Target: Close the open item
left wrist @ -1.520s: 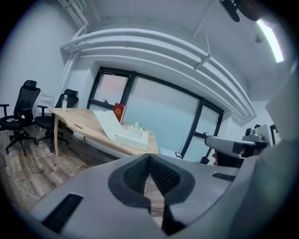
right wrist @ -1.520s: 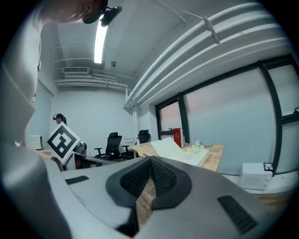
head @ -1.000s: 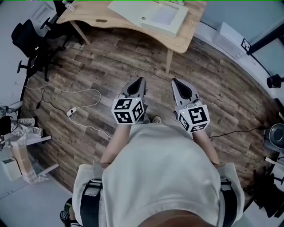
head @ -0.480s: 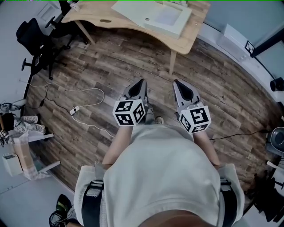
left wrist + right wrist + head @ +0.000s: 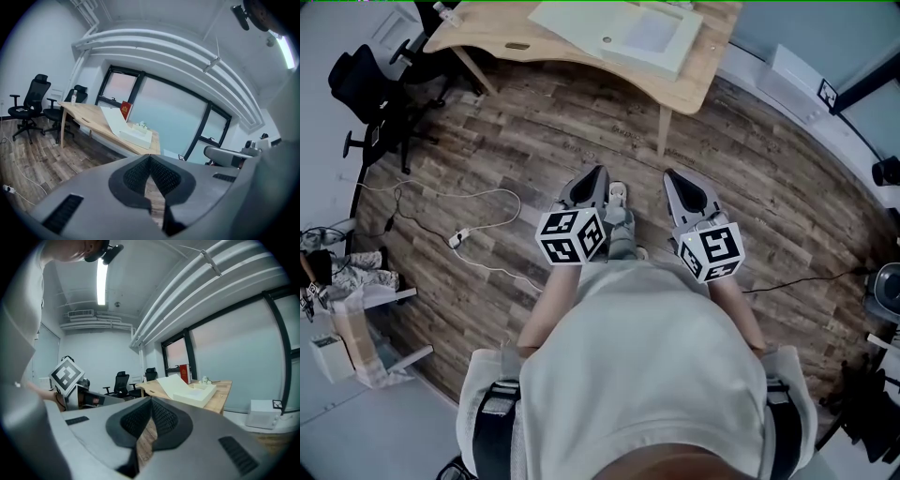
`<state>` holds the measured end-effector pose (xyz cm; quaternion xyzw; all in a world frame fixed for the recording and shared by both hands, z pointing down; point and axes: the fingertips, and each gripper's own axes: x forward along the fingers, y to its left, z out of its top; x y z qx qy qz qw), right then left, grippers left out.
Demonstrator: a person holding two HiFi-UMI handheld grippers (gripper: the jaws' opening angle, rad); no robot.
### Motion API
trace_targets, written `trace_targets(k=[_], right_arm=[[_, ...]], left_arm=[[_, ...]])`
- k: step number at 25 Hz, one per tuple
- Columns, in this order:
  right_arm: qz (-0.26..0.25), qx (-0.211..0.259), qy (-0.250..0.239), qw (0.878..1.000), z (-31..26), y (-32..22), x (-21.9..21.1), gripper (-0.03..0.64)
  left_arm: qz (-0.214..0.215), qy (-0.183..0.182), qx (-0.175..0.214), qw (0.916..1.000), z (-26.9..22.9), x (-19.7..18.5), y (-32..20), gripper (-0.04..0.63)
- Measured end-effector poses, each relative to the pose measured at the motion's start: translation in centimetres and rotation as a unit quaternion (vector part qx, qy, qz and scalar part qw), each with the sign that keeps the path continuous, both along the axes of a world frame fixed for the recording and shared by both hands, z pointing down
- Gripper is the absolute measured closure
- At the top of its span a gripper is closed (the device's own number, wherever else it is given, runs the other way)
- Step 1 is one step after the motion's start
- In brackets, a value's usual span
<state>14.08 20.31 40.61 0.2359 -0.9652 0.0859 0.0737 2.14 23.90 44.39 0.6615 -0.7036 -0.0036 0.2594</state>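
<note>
Both tools were held out front and pointing ahead, I'd guess because the open white box (image 5: 649, 39) sat well away on the wooden worktop (image 5: 492, 33) across the room (lid propped up, nothing touched yet). The left hand-held gripper (image 5: 594, 174) was clamped shut on nothing, and the right hand-held gripper (image 5: 671, 176) was the same deal. Plank floor (image 5: 750, 178), a loose cable (image 5: 478, 199), office chairs (image 5: 366, 84), big windows (image 5: 164, 112).

Matt wood table (image 5: 483, 30), woodgrain floor (image 5: 750, 187)
</note>
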Motion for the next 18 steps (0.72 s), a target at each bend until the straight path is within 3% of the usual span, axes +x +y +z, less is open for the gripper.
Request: trace_targets(k=[18], right_arm=[[0.002,0.002,0.013,1.000,-0.2,-8.5,-5.3,0.597]], left_arm=[[0.004,0.020,-0.004,0.9998,0.9,-5.1,-8.8,0.574]])
